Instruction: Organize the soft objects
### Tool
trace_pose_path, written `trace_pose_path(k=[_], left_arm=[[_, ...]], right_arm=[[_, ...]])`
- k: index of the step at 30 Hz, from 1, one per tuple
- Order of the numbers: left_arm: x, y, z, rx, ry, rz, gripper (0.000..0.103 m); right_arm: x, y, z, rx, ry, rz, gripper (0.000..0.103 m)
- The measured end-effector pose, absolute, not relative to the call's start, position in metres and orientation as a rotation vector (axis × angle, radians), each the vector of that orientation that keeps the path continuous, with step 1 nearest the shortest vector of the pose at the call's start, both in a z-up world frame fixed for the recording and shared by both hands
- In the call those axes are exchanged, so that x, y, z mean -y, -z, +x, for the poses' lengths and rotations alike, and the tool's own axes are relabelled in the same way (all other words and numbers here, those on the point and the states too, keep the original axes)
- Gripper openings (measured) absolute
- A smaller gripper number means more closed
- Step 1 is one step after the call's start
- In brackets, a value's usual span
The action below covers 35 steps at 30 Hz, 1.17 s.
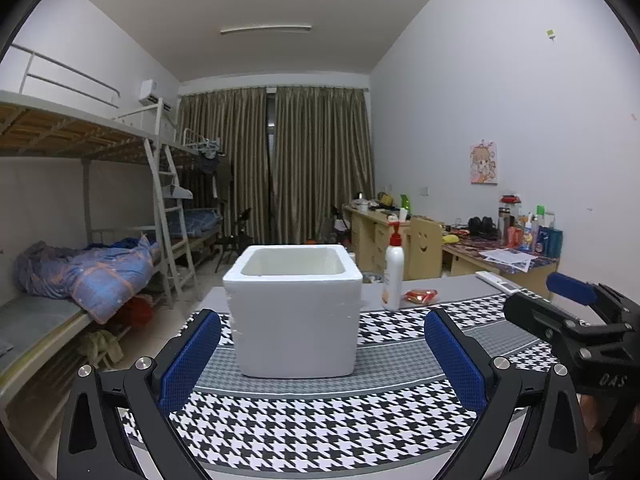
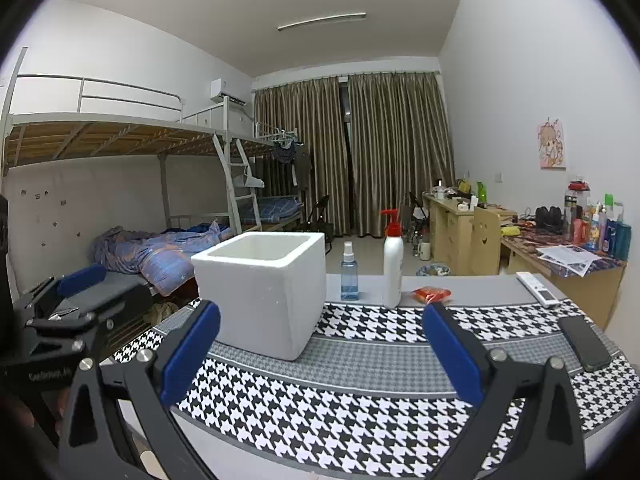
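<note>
A white foam box (image 1: 294, 312) stands open-topped on the houndstooth mat (image 1: 320, 412); it also shows in the right wrist view (image 2: 260, 292). Its inside is mostly hidden. A small red-orange packet (image 1: 420, 296) lies behind it on the right, also seen from the right wrist (image 2: 432, 294). My left gripper (image 1: 322, 356) is open and empty, just in front of the box. My right gripper (image 2: 320, 354) is open and empty, in front and right of the box. Each gripper shows at the edge of the other's view: the right gripper (image 1: 576, 312), the left gripper (image 2: 68, 300).
A white pump bottle (image 2: 393, 264) and a blue spray bottle (image 2: 349, 272) stand behind the box. A white remote (image 2: 537, 289) and a black phone (image 2: 584, 342) lie at the table's right. Bunk beds stand left, cluttered desks right.
</note>
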<state>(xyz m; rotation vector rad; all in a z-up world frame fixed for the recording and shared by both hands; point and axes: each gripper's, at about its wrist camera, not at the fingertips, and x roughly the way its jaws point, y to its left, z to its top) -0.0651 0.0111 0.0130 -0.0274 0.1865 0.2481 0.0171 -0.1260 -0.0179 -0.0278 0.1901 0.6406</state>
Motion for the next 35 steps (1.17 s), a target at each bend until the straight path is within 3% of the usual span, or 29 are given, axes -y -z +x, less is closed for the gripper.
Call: trace_pose_path(k=[35], left_arm=[[-0.02,-0.002,-0.071,-0.212,-0.237,-0.048,0.102]], right_arm=[[0.135,0.03,0.015,-0.219,-0.581,-0.019,0.102]])
